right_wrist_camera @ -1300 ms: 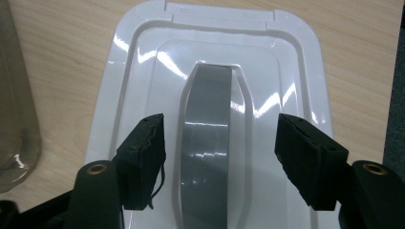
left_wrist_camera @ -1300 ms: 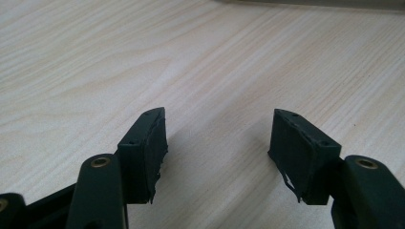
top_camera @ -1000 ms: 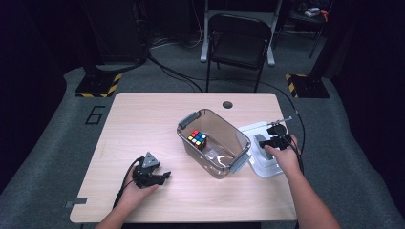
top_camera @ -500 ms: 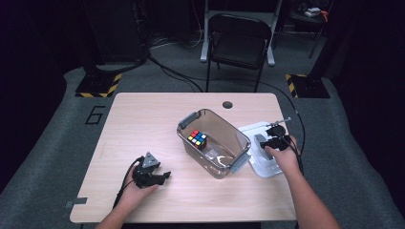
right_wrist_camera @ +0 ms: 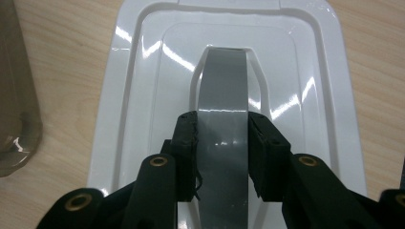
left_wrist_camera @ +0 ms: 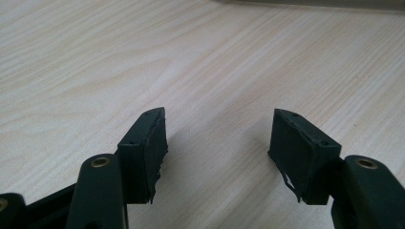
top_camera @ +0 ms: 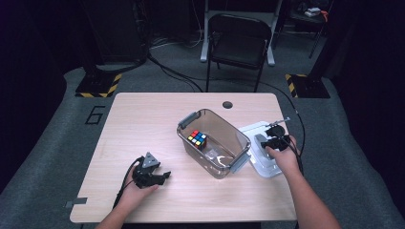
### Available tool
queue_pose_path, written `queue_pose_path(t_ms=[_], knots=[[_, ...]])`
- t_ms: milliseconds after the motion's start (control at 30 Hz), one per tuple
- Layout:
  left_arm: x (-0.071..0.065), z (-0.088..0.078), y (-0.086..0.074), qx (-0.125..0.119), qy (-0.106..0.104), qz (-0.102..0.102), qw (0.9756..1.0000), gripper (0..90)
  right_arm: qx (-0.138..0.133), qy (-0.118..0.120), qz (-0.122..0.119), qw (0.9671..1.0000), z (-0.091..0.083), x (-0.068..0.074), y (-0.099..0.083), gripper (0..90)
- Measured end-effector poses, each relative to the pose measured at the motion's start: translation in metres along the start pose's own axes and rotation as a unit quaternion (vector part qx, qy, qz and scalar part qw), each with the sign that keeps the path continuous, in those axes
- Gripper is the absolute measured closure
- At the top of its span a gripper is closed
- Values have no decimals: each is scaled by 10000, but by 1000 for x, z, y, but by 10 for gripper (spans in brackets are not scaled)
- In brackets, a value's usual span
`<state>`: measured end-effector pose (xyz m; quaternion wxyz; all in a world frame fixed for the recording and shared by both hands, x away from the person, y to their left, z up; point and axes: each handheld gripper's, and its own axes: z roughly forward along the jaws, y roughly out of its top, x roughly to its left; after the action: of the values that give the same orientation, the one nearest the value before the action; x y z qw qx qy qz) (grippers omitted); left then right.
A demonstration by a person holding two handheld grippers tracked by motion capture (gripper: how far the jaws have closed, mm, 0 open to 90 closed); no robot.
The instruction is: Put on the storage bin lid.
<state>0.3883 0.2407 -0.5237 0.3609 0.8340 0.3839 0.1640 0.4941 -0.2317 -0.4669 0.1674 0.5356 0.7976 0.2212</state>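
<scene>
Right gripper view: the right gripper (right_wrist_camera: 222, 157) has just been closing and now pinches the grey handle (right_wrist_camera: 223, 119) of the white lid (right_wrist_camera: 329, 95). The handle's long axis runs straight ahead along the jaws. The clear bin (top_camera: 239, 136), just left of the lid, contains a puzzle cube (top_camera: 197, 138). The left gripper (left_wrist_camera: 217, 143) rests spread and empty on the table (top_camera: 143, 119).

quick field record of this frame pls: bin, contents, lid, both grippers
bin: clear plastic bin with grey latches, open, mid-table
contents: colour cube inside, toward the far end
lid: white lid flat on the table, right of the bin
lid handle: grey handle along the lid's middle
right hand-held gripper: jaws just closed, pads pressing both sides of the grey handle
left hand-held gripper: jaws apart, nothing between them, over bare table
</scene>
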Motion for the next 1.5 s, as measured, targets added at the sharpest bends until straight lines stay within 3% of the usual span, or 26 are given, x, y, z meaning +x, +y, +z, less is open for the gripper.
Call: queue_pose_path(t_ms=[267,1500], knots=[[0,0,0,-5,3,-4,10000,375,-4,2,-33,10000,-4,1,2,670],[0,0,0,-5,-3,-2,10000,375,-214,103,-333,9992,-51,7,33,670]])
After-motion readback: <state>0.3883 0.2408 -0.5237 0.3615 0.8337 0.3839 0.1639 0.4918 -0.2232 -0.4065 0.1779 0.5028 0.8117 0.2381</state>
